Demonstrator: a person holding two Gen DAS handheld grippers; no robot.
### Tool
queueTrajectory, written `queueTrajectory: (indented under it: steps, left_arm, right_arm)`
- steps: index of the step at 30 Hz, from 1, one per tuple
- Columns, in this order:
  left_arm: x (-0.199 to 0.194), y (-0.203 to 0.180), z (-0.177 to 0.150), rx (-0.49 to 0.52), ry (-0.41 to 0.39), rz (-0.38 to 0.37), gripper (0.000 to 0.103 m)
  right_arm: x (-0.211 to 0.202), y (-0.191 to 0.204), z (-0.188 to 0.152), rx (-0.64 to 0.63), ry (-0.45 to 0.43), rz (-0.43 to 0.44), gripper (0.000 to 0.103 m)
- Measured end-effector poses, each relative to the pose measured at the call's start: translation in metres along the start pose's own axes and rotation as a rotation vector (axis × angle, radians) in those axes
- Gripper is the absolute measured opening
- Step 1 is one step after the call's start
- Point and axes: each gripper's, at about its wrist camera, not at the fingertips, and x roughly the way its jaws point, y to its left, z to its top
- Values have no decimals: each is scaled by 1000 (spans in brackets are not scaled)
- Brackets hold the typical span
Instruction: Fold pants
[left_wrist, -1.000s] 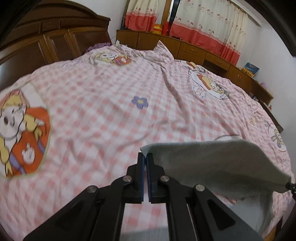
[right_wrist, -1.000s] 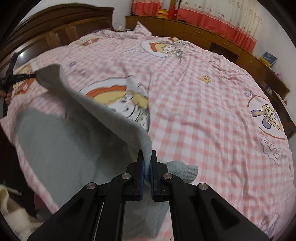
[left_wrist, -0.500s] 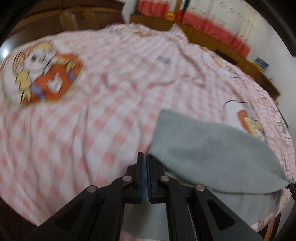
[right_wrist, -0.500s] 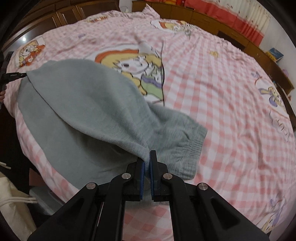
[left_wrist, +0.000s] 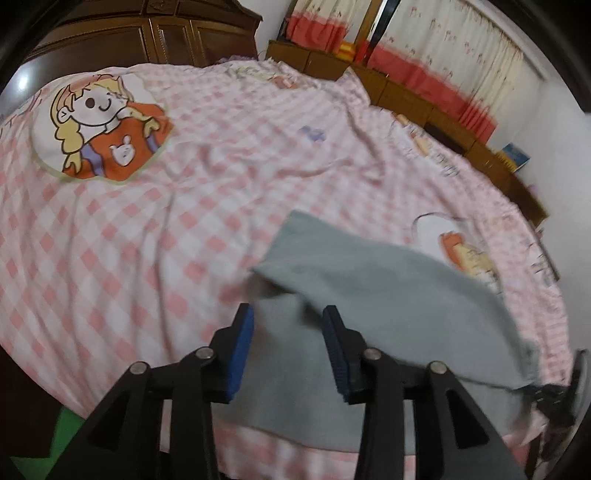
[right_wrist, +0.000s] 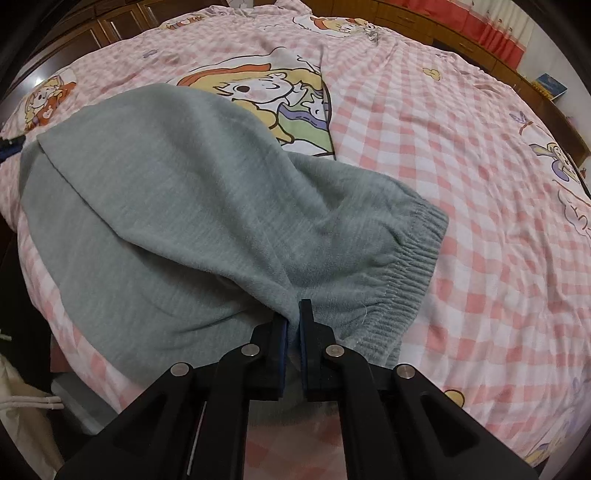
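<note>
Grey fleece pants (right_wrist: 192, 206) lie near the front edge of a bed, on a pink-and-white checked sheet (left_wrist: 122, 229) printed with cartoon figures; no brand, label or readable writing shows on either. The fabric is soft and slightly fuzzy, with a gathered elastic waistband (right_wrist: 410, 273) at the right end. The garment is folded over itself, an upper layer lying slantwise across a lower one.

In the right wrist view, the right gripper (right_wrist: 291, 325) has its blue-padded jaws nearly together, pinching a bunched bit of the upper layer just beside the waistband. The far corner of the fold reaches toward a dark tool tip at the left edge, too small to make out.

The left wrist view shows what the other hides: the left gripper (left_wrist: 288, 325) has its jaws wide apart, holding nothing, poised over the lower layer with the folded corner (left_wrist: 295, 229) lying free ahead of it. It also takes in a dark wooden wardrobe (left_wrist: 147, 33), low cabinets (left_wrist: 406, 96) and red-hemmed curtains (left_wrist: 461, 48). Motion blur softens the cloth there.
</note>
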Motion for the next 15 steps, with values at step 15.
queueTrajectory:
  steps: [15]
  left_arm:
    - [58,-5,-3,-195,77,-140,53]
  right_arm:
    - [3,-2,-3,12,-21,19,5]
